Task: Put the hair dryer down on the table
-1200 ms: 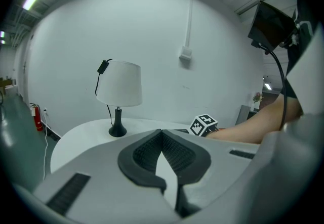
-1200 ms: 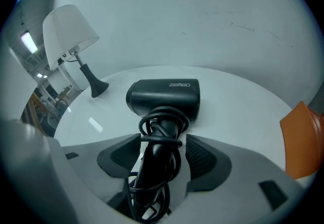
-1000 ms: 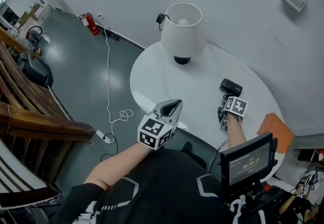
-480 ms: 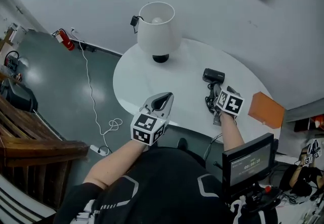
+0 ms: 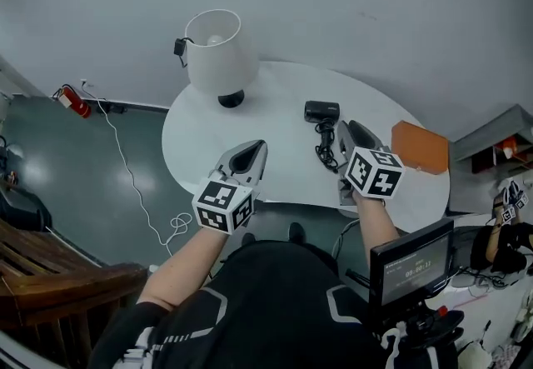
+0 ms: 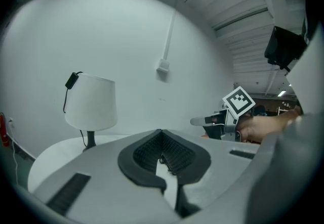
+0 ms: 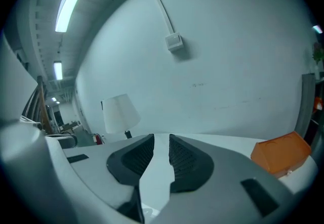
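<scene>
- Head view: a round white worktop [image 5: 266,122] stands against a pale wall. The person stands at its near edge with one tool in each hand.
- Hair dryer [image 5: 321,112]: black, lying on the worktop right of centre, nearer the far edge than the near one. Nothing grips it. Its dark cord [image 5: 323,147] lies in loose loops on the surface, running from it toward the near edge.
- Right tongs [image 5: 348,127]: held over the near right part of the worktop and pointing at the far edge. The tips are just beside the cord, apart from the hair dryer's body. In the right gripper view the two pads [image 7: 183,156] stand a narrow slot apart, with only bare worktop showing between them. The jaws have just been closing, and they hold nothing.
- Left tongs [image 5: 256,147]: held at the near left edge of the worktop, well apart from the hair dryer. In the left gripper view the tips meet, and the hollow behind them is empty.
- Lamp [image 5: 218,51]: white shade on a dark base, upright at the far left edge of the worktop.
- Orange object [image 5: 420,147]: flat, at the right edge of the worktop; what it is cannot be told.
- Floor: a red fire extinguisher [image 5: 73,101] stands by the wall at left.
</scene>
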The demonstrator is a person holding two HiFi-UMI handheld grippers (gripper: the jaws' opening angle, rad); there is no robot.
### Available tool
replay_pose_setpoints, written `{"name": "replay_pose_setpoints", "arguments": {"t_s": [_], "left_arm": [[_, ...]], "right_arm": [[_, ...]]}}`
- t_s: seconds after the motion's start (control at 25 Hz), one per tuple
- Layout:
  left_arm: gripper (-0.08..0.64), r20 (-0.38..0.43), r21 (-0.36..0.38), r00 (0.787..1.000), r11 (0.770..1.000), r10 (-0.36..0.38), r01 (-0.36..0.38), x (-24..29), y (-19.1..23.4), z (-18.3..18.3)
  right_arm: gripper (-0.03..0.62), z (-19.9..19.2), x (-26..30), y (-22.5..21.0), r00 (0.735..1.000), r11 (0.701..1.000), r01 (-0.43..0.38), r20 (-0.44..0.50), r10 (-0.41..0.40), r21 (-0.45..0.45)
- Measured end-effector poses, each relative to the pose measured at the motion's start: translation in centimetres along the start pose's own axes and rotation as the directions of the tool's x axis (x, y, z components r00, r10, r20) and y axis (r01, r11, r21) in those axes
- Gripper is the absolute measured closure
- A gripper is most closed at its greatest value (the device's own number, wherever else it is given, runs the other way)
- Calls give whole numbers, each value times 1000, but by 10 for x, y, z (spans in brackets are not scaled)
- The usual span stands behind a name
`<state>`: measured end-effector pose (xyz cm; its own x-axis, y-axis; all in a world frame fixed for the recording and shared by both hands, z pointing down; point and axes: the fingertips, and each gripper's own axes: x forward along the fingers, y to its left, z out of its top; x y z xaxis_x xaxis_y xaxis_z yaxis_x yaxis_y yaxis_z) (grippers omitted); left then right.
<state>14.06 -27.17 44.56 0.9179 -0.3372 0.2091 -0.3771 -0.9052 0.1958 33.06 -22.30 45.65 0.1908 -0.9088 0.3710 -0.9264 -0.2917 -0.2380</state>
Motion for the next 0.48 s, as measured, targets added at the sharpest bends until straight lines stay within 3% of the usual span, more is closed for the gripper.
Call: {"name": "replay_pose_setpoints", "arguments": {"t_s": [0.48], "left_arm": [[555, 45, 82, 993, 992, -105, 101, -17, -9, 32]], "right_arm": [[531, 25, -66, 39, 987, 998, 51, 156, -44, -41]]}}
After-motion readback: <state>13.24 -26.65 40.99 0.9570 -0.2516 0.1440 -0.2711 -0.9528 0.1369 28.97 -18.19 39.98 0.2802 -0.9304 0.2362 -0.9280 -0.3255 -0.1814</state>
